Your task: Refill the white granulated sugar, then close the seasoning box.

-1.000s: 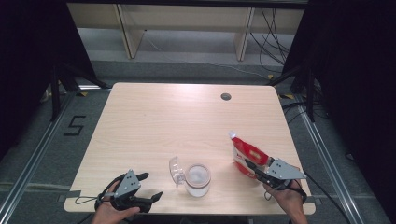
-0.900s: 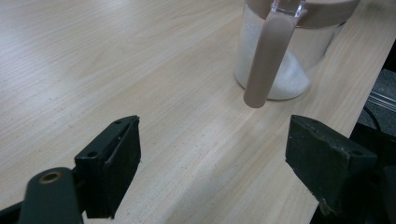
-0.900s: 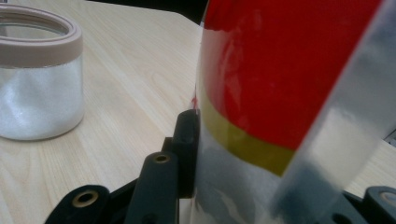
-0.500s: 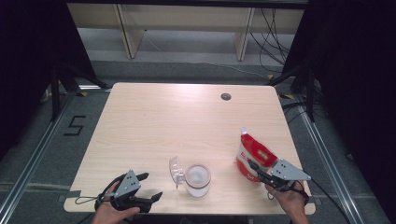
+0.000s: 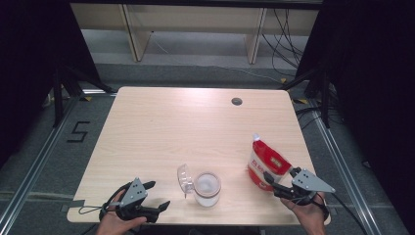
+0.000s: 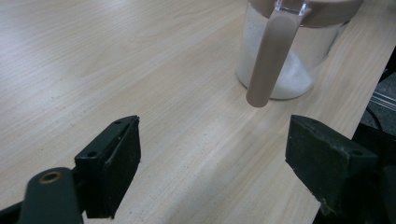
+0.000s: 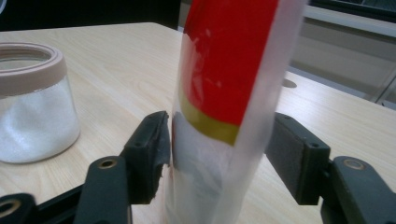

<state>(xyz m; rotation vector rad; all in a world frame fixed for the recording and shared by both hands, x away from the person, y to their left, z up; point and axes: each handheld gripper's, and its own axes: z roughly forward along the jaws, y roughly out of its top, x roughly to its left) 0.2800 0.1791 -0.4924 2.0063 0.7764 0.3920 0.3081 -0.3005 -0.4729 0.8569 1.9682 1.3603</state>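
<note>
— Where did we have the red and white pouch [image 5: 265, 164]?

— It stood upright on the table [image 5: 195, 122] at about four o'clock from the table's middle, near the right edge. Our right gripper [image 5: 271, 180] sat at its base, coming in from five o'clock.

— Were we gripping it?

— Not quite. The jaws had just been opening, with the pouch [image 7: 224, 107] between them. In the right gripper view, the right gripper [image 7: 219, 158] had its left pad close against the pouch and the right pad a little off it, so we would call it released.

— And our left gripper [image 5: 155, 195]?

— It rested at seven o'clock by the near edge, jaws wide apart and holding nothing. In the left gripper view the left gripper [image 6: 212, 163] looked towards the glass jar [image 6: 289, 56] of white grains.

— Where was that jar [image 5: 207, 188]?

— At six o'clock, between our grippers, its clear lid [image 5: 183, 177] flipped open to the left.
</note>
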